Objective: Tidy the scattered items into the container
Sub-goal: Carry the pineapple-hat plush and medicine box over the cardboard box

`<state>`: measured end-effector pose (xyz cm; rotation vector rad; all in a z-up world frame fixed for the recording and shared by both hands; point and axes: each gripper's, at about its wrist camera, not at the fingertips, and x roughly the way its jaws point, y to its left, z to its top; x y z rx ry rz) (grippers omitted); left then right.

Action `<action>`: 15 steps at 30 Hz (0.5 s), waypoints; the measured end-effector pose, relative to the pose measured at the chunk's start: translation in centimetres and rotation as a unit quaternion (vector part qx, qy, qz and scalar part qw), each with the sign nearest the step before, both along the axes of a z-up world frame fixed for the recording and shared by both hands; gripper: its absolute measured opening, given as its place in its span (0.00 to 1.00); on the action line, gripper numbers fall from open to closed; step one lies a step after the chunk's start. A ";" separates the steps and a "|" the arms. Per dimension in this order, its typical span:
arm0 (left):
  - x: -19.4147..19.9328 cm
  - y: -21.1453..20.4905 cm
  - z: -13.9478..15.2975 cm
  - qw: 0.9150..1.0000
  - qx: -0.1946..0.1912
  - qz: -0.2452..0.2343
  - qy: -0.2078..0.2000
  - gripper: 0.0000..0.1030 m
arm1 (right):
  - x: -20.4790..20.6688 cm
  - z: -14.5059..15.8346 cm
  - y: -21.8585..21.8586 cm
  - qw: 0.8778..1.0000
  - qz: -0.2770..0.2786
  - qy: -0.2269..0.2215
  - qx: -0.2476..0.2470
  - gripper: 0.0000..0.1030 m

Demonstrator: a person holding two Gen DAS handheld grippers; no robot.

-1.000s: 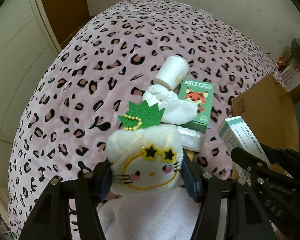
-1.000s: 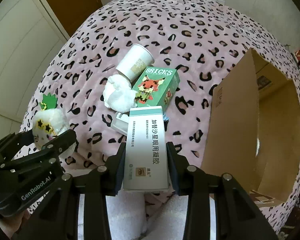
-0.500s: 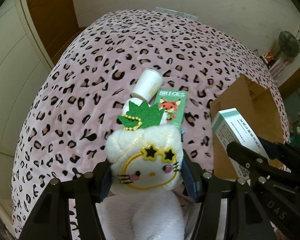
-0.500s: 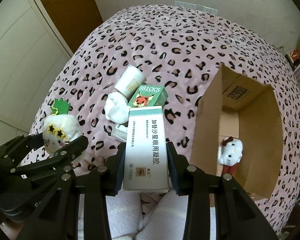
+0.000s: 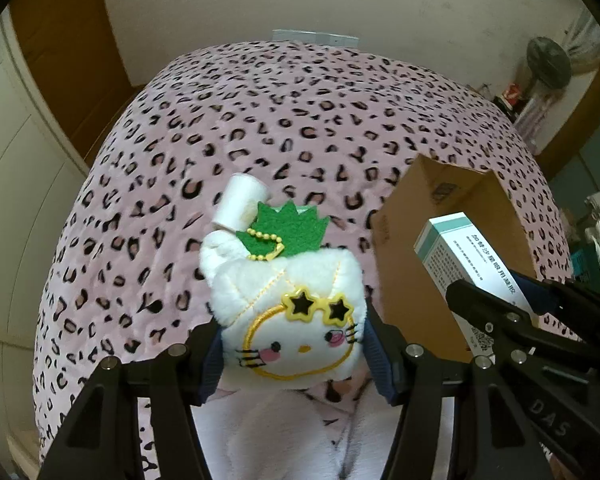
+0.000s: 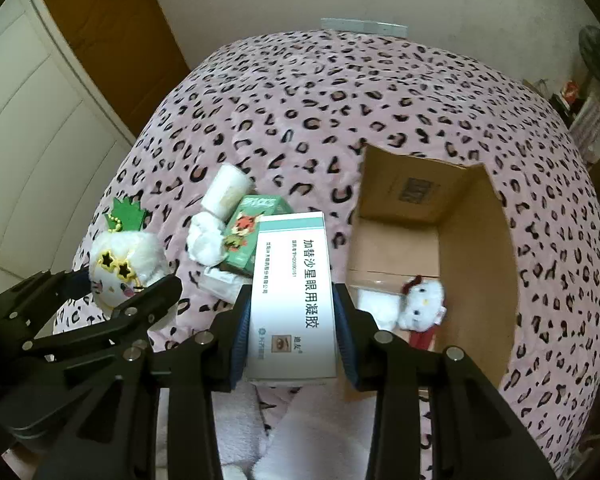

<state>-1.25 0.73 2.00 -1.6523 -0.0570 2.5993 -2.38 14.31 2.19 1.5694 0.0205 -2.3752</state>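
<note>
My left gripper (image 5: 294,356) is shut on a white cat plush (image 5: 296,312) with star glasses and a green felt crown, held above the bed; it also shows in the right wrist view (image 6: 124,268). My right gripper (image 6: 292,344) is shut on a white and teal medicine box (image 6: 294,296), held left of the open cardboard box (image 6: 476,264). The medicine box also shows in the left wrist view (image 5: 464,256). A second white cat plush (image 6: 420,304) lies inside the cardboard box (image 5: 412,280).
On the leopard-print blanket (image 6: 340,92) lie a paper cup (image 6: 226,190), a white cloth wad (image 6: 206,242), a green BRICKS box (image 6: 252,236) and a clear packet (image 6: 224,284). A wardrobe (image 6: 28,120) stands left; a fan (image 5: 548,64) stands at the far right.
Both grippers have risen with their loads and the view has pulled back. The cardboard box's inside, with a plush in it, has come into the right wrist view.
</note>
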 end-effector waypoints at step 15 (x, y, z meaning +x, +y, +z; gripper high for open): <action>-2.2 9.7 0.8 0.998 0.002 -0.069 0.003 0.59 | -1.2 1.0 10.4 0.997 -0.081 0.007 -0.014 0.38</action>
